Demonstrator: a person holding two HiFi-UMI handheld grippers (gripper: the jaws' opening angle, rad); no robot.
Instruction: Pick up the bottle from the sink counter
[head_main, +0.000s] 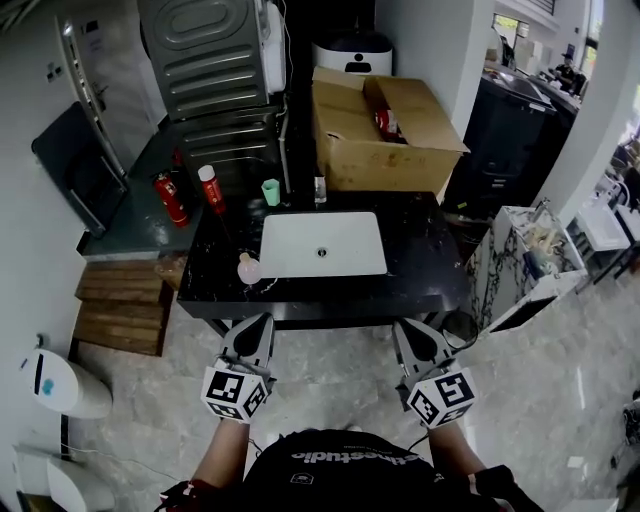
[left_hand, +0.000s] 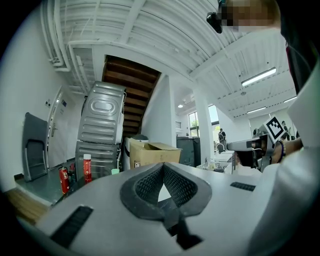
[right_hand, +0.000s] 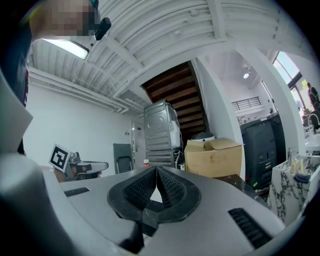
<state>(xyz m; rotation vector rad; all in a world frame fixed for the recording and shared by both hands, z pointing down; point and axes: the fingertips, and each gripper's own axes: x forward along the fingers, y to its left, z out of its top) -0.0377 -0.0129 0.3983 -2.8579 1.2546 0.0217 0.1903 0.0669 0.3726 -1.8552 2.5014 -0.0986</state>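
A red bottle with a white cap (head_main: 210, 188) stands upright at the back left corner of the black sink counter (head_main: 420, 270); the left gripper view shows the same bottle (left_hand: 87, 168) far off at the left. My left gripper (head_main: 262, 320) hangs in front of the counter's near edge, its jaws shut with nothing between them (left_hand: 163, 165). My right gripper (head_main: 405, 328) is level with it further right, also shut and empty (right_hand: 156, 168). Both are well short of the bottle.
A white basin (head_main: 322, 245) sits in the counter's middle. A green cup (head_main: 271, 192) and a small bottle (head_main: 320, 190) stand behind it, a pink object (head_main: 248, 268) at its front left. A red fire extinguisher (head_main: 172, 198) stands left of the bottle. An open cardboard box (head_main: 385, 135) lies behind.
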